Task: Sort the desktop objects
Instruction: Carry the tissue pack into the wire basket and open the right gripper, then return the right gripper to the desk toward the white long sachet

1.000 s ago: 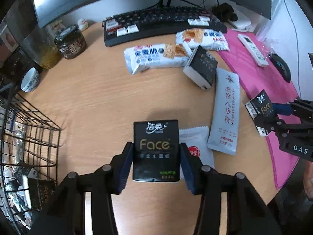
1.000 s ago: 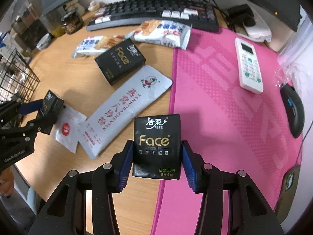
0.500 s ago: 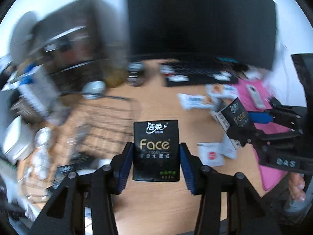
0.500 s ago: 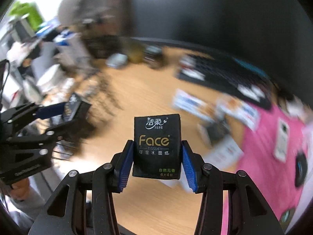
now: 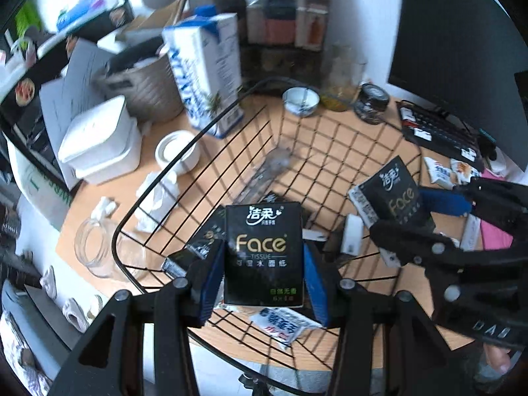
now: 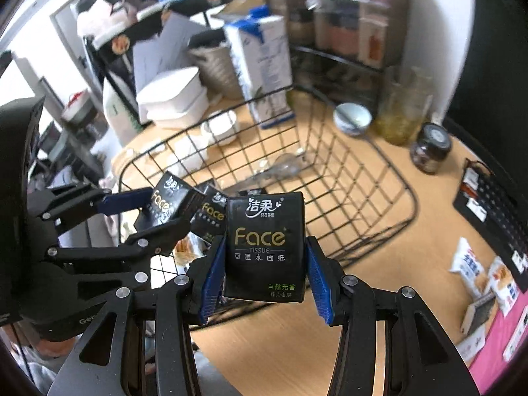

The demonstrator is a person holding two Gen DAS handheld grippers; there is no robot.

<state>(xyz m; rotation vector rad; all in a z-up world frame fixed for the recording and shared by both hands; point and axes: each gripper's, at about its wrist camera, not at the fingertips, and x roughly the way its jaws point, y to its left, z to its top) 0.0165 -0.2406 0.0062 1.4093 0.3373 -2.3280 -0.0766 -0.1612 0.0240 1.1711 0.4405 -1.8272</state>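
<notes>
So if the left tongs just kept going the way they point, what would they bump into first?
Probably the black tissue packs already lying in the wire basket, just beyond the pack the left tongs hold; depth is hard to judge.

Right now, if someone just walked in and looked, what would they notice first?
Probably the two matching black tissue packs, one clamped in the left gripper and one in the right gripper, both held above the black wire basket. Next, the tall blue-and-white carton standing just behind the basket on the wooden desk.
</notes>
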